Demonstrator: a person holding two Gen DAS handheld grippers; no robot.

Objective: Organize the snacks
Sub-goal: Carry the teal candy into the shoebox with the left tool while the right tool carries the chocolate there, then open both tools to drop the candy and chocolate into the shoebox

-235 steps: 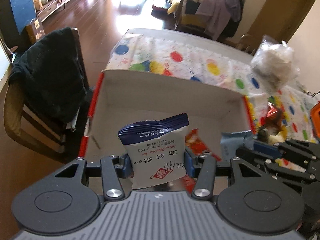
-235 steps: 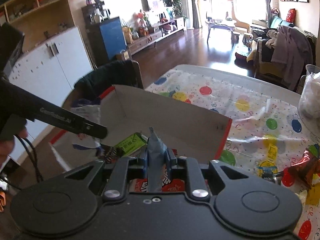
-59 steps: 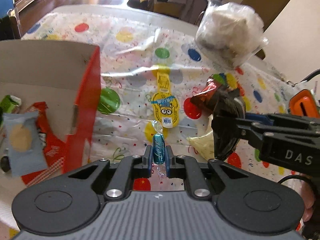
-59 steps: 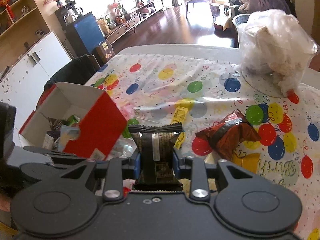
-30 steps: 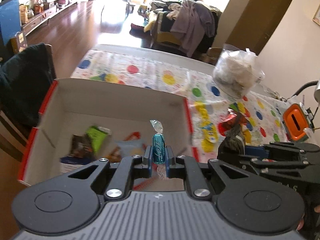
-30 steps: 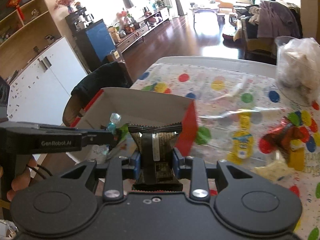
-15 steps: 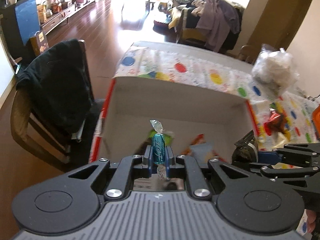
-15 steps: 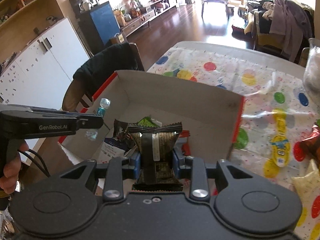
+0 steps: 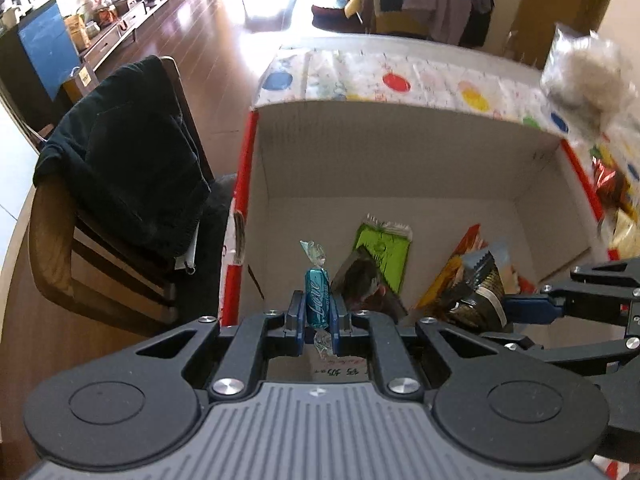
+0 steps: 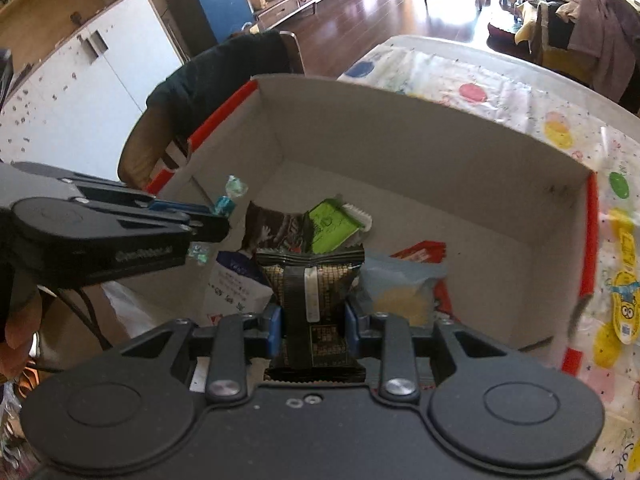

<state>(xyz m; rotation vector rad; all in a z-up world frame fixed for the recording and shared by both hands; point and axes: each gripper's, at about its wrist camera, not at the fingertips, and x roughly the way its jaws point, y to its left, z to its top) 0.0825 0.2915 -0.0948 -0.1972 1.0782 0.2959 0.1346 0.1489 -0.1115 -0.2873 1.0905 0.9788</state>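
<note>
crinkly foil snacks [image 10: 316,280] lie in a rectangular cardboard box [image 10: 420,148].

Teal candy [image 9: 317,298] wrapper reads "Love" in white script. Side of left tongs [image 10: 219,227] has raised lettering, too blurred to read. Other packet prints illegible.

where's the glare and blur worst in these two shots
Left wrist view: sunlit floor blown out, plastic bag smeared by motion, teal candy sharp. Right wrist view: window glare at top right, tablecloth streaked at the fisheye edge, dark snack packet crisp.
</note>
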